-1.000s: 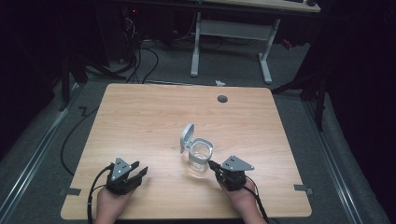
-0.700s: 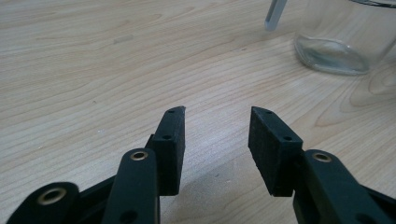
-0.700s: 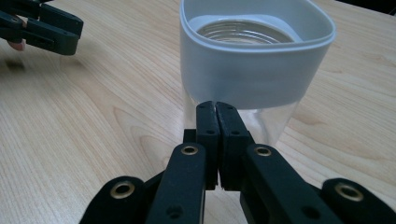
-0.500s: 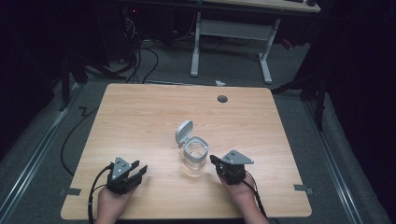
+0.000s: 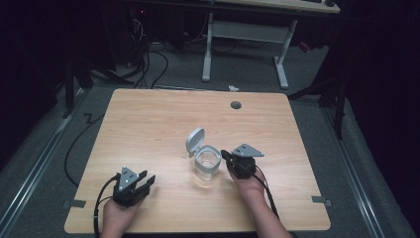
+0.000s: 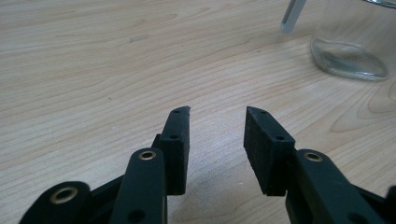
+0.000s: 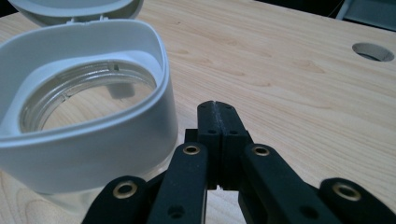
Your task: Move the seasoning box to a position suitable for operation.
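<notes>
A clear glass jar (image 5: pixel 206 166) with a grey-white collar and a flipped-open grey lid (image 5: pixel 194 141) stands near the table's middle front. In the right gripper view the jar's collar (image 7: pixel 88 116) is close on the left, its lid (image 7: pixel 74 9) tilted back behind it. My right gripper (image 5: pixel 227 156) sits just right of the jar, its tips beside the collar; its jaws are pressed together with nothing between them (image 7: pixel 218 121). My left gripper (image 5: pixel 146 181) rests at the front left, jaws apart (image 6: pixel 217 130), with the jar's glass base (image 6: pixel 350 46) farther off to the upper right.
The wooden table (image 5: pixel 148 124) has a round cable hole (image 5: pixel 236 105) at the back right. Tape marks sit at the front corners (image 5: pixel 322 200). Dark floor with cables and a white desk frame (image 5: pixel 242 34) lie beyond the table.
The right gripper has moved left and slightly up, ending close against the jar's right side. The jar has shifted a little. The left gripper has stayed in place.
</notes>
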The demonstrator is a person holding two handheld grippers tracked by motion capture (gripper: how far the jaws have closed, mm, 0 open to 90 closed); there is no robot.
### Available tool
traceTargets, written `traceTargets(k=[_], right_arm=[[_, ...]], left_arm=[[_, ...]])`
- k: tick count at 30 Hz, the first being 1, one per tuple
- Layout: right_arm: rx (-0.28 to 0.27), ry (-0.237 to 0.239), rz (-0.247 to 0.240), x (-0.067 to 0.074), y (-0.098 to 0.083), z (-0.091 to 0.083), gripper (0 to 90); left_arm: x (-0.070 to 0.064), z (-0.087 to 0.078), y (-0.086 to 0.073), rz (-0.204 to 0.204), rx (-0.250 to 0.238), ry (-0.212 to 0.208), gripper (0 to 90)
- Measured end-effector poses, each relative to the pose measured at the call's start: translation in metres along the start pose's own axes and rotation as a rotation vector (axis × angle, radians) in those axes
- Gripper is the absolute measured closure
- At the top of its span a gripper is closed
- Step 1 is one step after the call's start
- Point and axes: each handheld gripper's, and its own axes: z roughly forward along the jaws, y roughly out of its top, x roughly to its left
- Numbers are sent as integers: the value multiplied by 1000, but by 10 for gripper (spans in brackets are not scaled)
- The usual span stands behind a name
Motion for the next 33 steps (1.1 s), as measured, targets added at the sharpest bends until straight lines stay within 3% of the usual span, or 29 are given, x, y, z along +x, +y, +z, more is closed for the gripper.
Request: traceTargets(k=[8,21,33], right_arm=[[-1,11,-8,4,1,-2,900],[-32,26,-20,15,-7,-19,899],[1,20,-7,4,-5,-6,900]], left_arm=[[0,-1,0,2,6,-10,632],[-3,0,-3,-1,14,-26,618],[-1,0,-2,-9,11,-17,625]])
